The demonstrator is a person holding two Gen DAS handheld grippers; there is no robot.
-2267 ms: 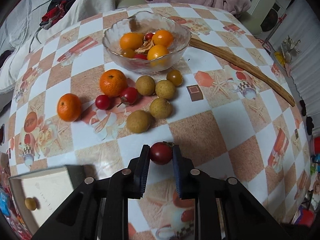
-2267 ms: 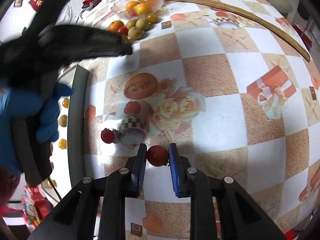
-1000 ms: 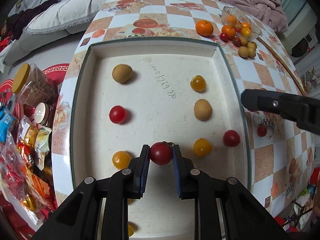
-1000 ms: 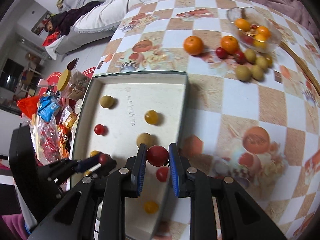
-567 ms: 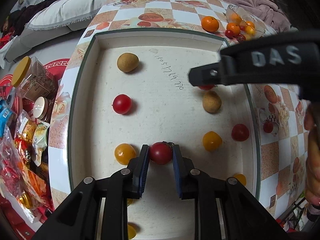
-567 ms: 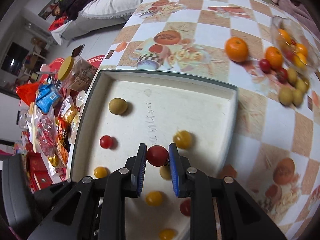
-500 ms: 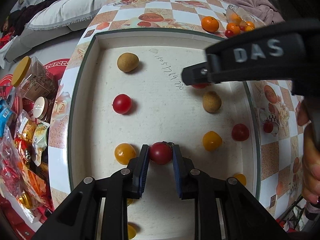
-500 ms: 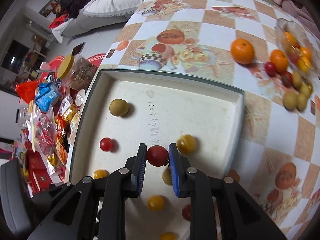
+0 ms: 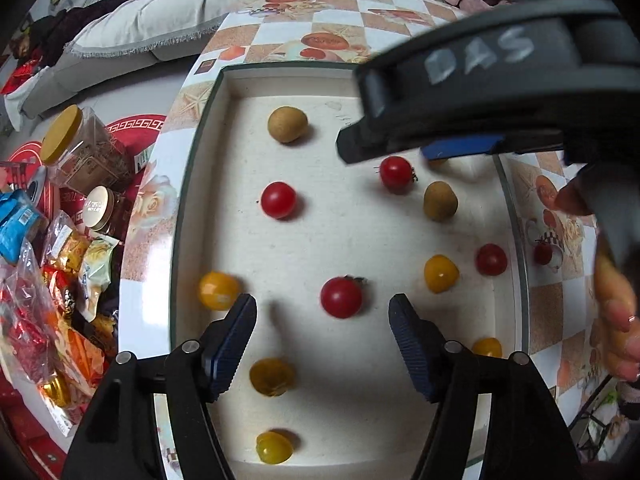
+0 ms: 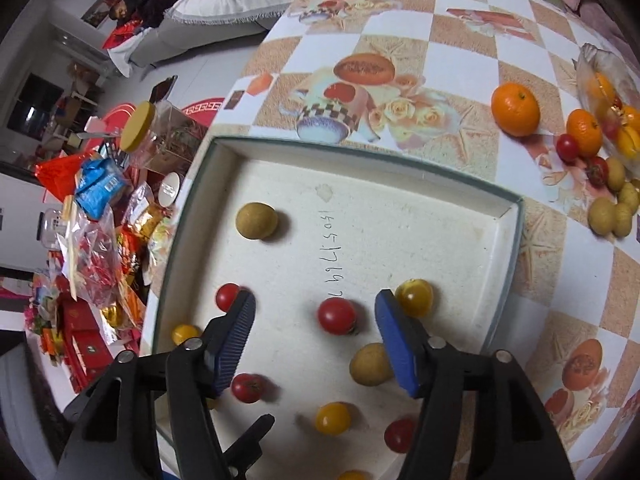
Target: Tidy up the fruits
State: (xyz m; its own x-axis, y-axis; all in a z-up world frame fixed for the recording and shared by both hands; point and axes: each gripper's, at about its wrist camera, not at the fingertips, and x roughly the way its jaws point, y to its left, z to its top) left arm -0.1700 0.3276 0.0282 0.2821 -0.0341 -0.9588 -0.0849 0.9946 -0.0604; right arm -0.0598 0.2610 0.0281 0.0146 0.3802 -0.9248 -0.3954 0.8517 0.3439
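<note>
Shallow white tray (image 9: 208, 128) with a green rim holds loose fruit: red cherry tomatoes, yellow cherry tomatoes and tan longans, scattered apart. Left gripper (image 9: 322, 322) is spread wide above the tray floor, gripping nothing; a red cherry tomato (image 9: 341, 297) with stem lies free between its fingers, touching neither. Just outside its left finger sits a yellow tomato (image 9: 218, 290), another yellow one (image 9: 440, 273) beyond the right finger. Right gripper (image 10: 315, 328) is also spread wide and empty, with a second red cherry tomato (image 10: 337, 315) lying on the tray between the fingers, clear of both. A yellowish tomato (image 10: 414, 297) is just beside its right fingertip, a longan (image 10: 370, 364) partly behind that finger, a longan (image 10: 256, 220) ahead to the left. Ahead and right of the right gripper, outside the tray, the checkered tablecloth (image 10: 460, 12) carries mandarins (image 10: 515, 109), more tomatoes and longans beside a glass bowl (image 10: 600, 64) with fruit in it. Tray's far wall and right wall stand near the right gripper; the tray centre ahead has bare floor with handwriting. Off the table's left edge: snack packets (image 10: 100, 188) and jars.
</note>
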